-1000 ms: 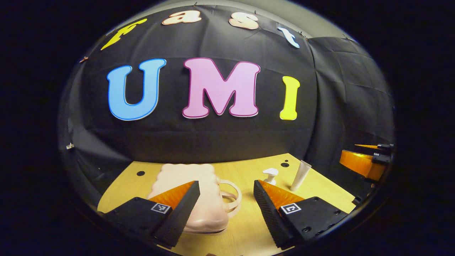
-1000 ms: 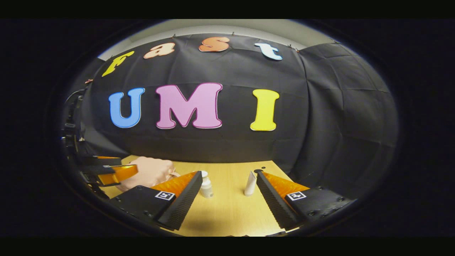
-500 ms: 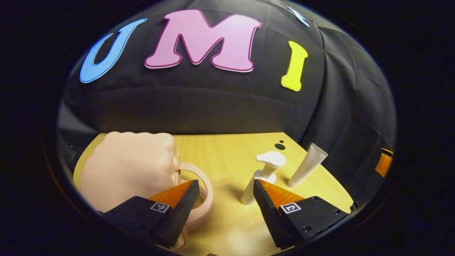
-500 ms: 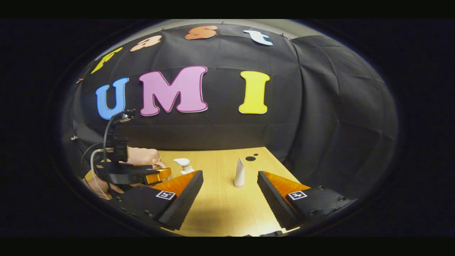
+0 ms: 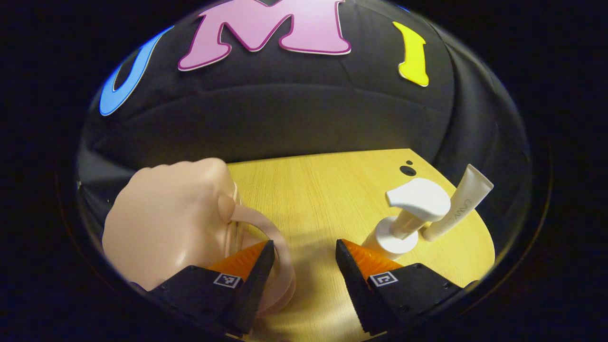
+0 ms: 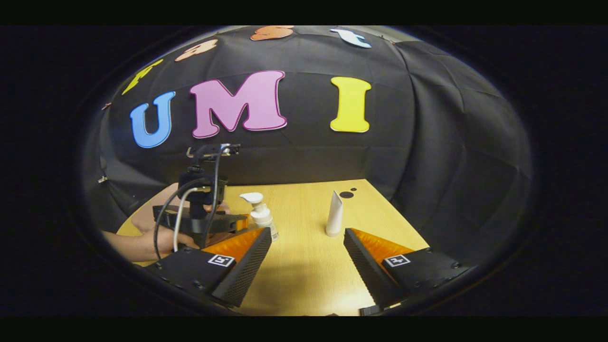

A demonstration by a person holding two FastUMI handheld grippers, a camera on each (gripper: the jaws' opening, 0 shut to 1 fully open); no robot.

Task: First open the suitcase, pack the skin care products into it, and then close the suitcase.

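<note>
Step in hand: opening the suitcase; the pink suitcase (image 5: 166, 223) lies shut on the desk (image 5: 313, 199), its looped handle (image 5: 278, 256) facing the left hand-held gripper (image 5: 302, 266).
Left hand-held gripper: jaws wide apart and empty, low over the desk, one finger at the handle loop, touching or not I cannot tell.
Right hand-held gripper (image 6: 306, 259): wide and empty, held back from the products.
Skin care products: white pump bottle (image 5: 403, 223) and white tube (image 5: 458, 206) stand close together on the desk, well apart from the suitcase, neither packed.
Next move: probably to catch the handle or lid edge and lift; the smooth rounded shell may slip, so the other gripper might steady it.
Change from earlier: the left hand-held gripper has come forward and down; suitcase and pump bottle loom larger, and the handle now sits by its finger.
</note>
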